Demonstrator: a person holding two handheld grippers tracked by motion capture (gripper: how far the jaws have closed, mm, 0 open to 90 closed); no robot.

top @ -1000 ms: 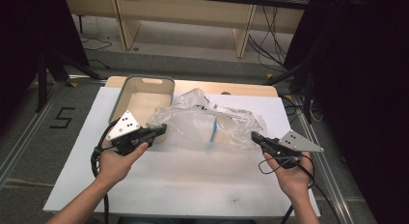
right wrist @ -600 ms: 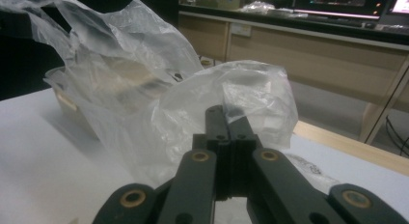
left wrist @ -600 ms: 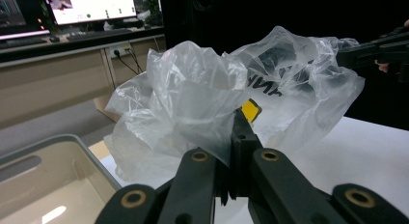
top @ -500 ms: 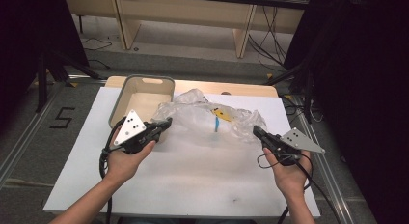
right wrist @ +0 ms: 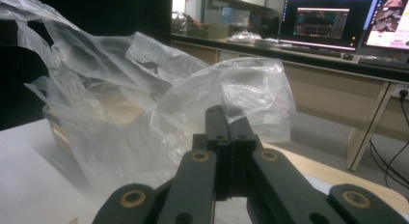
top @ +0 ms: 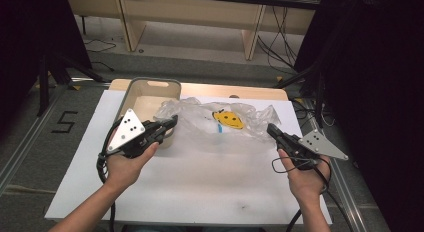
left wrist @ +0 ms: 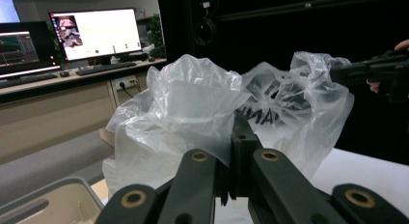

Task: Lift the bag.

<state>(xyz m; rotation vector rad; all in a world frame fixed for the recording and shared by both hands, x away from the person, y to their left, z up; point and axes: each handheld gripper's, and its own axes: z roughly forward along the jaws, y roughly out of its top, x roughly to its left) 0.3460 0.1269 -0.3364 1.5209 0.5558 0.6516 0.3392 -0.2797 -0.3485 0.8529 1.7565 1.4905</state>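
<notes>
A crumpled clear plastic bag (top: 197, 117) hangs stretched between my two grippers above the white table top (top: 200, 182). Inside it lie a yellow object with black dots (top: 229, 119) and a small blue strip (top: 219, 128). My left gripper (top: 172, 122) is shut on the bag's left edge, next to the bin. In the left gripper view the left gripper (left wrist: 236, 132) pinches the bag (left wrist: 193, 103) between closed jaws, and the right gripper (left wrist: 371, 72) shows far right. My right gripper (top: 270, 128) is shut on the bag's right edge. The right gripper (right wrist: 225, 115) clamps the film of the bag (right wrist: 120, 103).
A beige bin (top: 147, 94) with a handle slot stands at the table's back left, touching the bag. A wooden board (top: 250, 91) runs along the back edge. Beyond the table stand desks with lit monitors (left wrist: 96, 33) and cables on the floor.
Both hands have risen with the bag's edges. The bag has lifted and spread, and the yellow object inside it has come into view.
</notes>
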